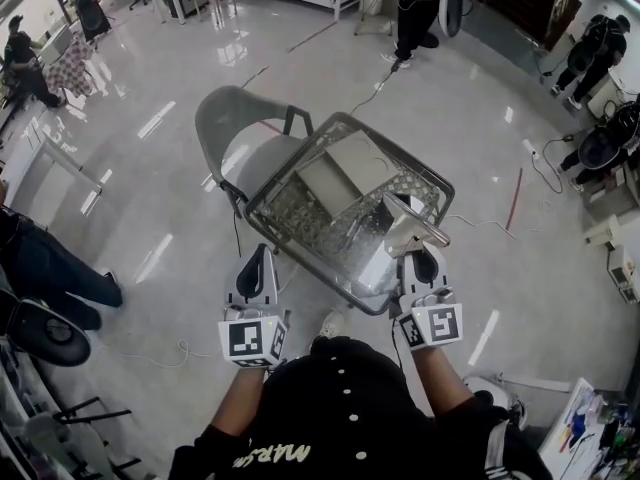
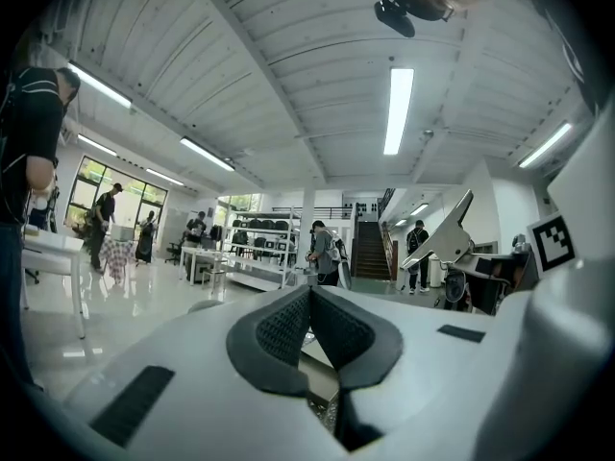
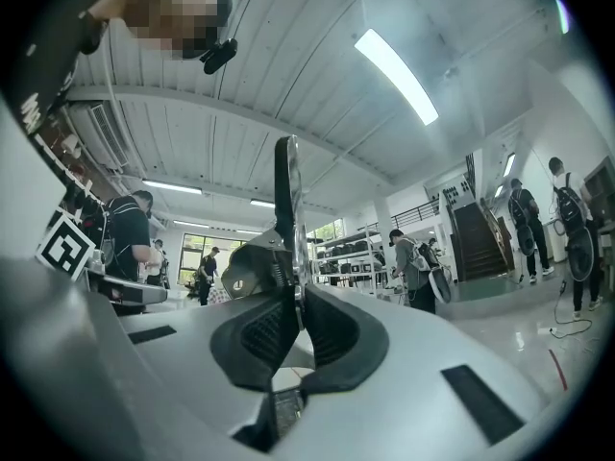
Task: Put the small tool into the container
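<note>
Small silver metal tool (image 3: pixel 286 195) pinched between right gripper (image 3: pixel 293 301) jaws, grey wire-mesh basket (image 1: pixel 290 216) just beyond jaws; drop-in still left. Left gripper (image 2: pixel 310 301) jaws closed, empty.

Centre frame, the basket (image 1: pixel 296 161) is grey mesh, and the tool (image 1: pixel 412 226) is silvery. The left gripper (image 1: pixel 260 258) and right gripper (image 1: pixel 421 256) are white, black-padded, with black-and-white square markings. The upper-left chair (image 1: pixel 225 118) is grey.

Left gripper (image 1: pixel 258 258), jaws pressed together and empty, hovers just outside the basket (image 1: pixel 395 143); right gripper (image 1: pixel 420 258) clamps the small tool (image 1: pixel 412 228) over its near rim.
</note>
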A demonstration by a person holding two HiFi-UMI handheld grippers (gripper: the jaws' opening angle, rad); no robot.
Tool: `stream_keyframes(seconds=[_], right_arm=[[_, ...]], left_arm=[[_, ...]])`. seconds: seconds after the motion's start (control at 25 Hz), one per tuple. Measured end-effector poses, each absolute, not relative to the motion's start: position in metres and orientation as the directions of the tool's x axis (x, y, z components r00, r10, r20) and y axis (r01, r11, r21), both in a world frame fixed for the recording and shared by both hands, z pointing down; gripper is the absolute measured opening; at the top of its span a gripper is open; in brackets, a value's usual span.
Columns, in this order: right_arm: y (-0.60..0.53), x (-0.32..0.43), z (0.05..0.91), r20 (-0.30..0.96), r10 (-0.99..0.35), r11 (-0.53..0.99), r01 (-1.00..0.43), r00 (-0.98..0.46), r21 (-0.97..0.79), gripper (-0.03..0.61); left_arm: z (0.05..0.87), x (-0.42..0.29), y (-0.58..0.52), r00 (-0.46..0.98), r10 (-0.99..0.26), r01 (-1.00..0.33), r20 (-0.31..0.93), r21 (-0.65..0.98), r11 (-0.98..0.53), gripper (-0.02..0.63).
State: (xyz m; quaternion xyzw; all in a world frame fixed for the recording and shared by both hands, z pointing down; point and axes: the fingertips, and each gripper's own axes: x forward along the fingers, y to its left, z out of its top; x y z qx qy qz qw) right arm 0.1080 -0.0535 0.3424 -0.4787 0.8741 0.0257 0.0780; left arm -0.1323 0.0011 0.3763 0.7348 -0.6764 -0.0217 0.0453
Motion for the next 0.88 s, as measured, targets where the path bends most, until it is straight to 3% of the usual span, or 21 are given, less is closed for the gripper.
stream_keyframes(seconds=[0.88], right_arm=[[-0.158,0.109,0.365,-0.097,-0.827,0.560,-0.826,-0.554,-0.057,0.020]], left_arm=[[0.382,-0.120,-0.095,0.088,-0.994,-0.991,0.072,0.105,-0.080,0.026]])
